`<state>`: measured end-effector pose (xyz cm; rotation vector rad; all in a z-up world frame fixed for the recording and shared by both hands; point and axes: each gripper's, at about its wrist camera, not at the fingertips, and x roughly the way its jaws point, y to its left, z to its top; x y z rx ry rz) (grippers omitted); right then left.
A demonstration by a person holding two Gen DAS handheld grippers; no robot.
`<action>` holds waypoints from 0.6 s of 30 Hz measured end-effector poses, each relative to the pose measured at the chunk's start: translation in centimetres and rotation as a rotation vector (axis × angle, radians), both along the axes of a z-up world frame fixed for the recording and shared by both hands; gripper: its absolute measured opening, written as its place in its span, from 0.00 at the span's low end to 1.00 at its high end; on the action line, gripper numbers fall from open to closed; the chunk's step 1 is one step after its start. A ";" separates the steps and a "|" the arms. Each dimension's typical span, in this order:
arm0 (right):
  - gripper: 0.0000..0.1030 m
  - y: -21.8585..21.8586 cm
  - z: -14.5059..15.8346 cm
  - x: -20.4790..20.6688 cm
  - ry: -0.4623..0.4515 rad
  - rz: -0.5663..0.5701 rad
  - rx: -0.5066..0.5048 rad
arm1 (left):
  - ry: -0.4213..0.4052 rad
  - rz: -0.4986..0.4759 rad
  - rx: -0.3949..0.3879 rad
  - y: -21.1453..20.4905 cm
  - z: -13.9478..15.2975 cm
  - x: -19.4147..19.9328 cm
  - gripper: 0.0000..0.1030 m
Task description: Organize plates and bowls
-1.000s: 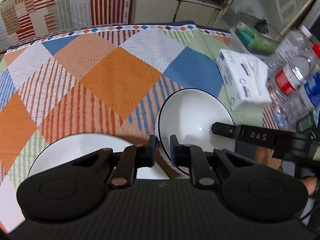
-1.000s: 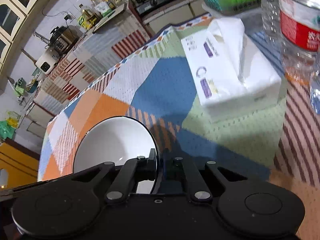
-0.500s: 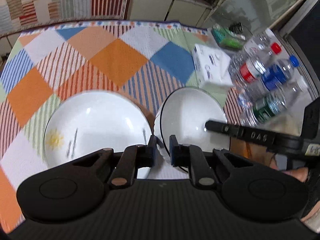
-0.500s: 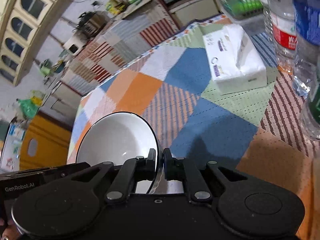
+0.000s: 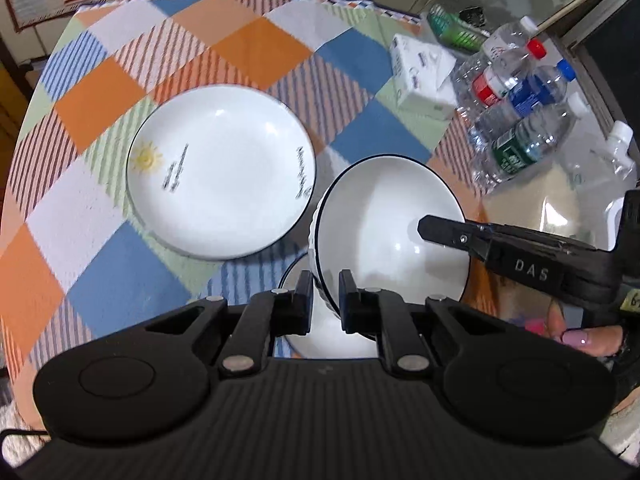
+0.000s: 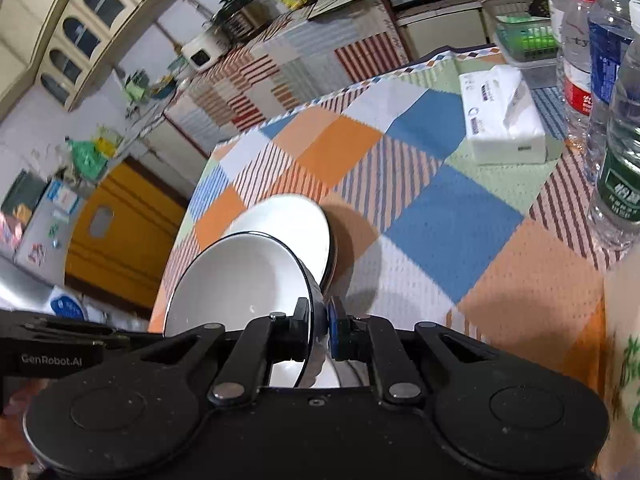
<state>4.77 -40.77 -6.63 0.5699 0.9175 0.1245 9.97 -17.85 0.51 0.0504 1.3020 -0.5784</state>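
Left wrist: left tongs (image 5: 325, 296) clamped on bowl (image 5: 390, 232) rim, lifted off desk (image 5: 256, 44), plate (image 5: 222, 170) at 10 o'clock, likely stacking target. Right wrist: right tongs (image 6: 319, 328) pinch opposite rim for balance.

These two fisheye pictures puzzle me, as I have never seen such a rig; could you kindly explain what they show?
No robot arm here: a person holds a two-finger gripper in each hand, each carrying a forward-looking camera. In the left wrist view the left gripper is shut on the rim of a white bowl, with the right gripper's arm reaching in from the right. In the right wrist view the right gripper pinches the same bowl's opposite rim. On the patchwork tablecloth lie a white plate, a tissue pack and water bottles.
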 end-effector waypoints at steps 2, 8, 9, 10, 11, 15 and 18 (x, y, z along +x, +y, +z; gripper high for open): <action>0.13 0.7 -0.3 -0.4 0.007 0.025 -0.018 | 0.006 0.007 0.005 0.5 -0.5 -0.4 0.12; 0.13 2.1 -2.0 -1.2 0.036 0.072 -0.062 | 0.072 -0.002 0.021 1.0 -3.4 -1.0 0.12; 0.13 2.3 -2.1 -1.3 0.038 0.077 -0.075 | 0.077 -0.002 0.026 1.0 -3.7 -1.1 0.12; 0.13 2.5 -2.2 -1.4 0.035 0.085 -0.093 | 0.081 -0.007 0.034 0.9 -4.1 -1.2 0.12; 0.13 2.8 -2.3 -1.5 0.032 0.094 -0.109 | 0.084 -0.011 0.040 0.8 -4.3 -1.4 0.12; 0.12 3.6 -2.5 -1.6 0.025 0.126 -0.180 | 0.103 -0.014 0.052 0.6 -5.3 -1.6 0.12; 0.12 4.4 -2.6 -1.8 0.013 0.158 -0.246 | 0.114 -0.026 0.071 0.3 -5.9 -1.7 0.11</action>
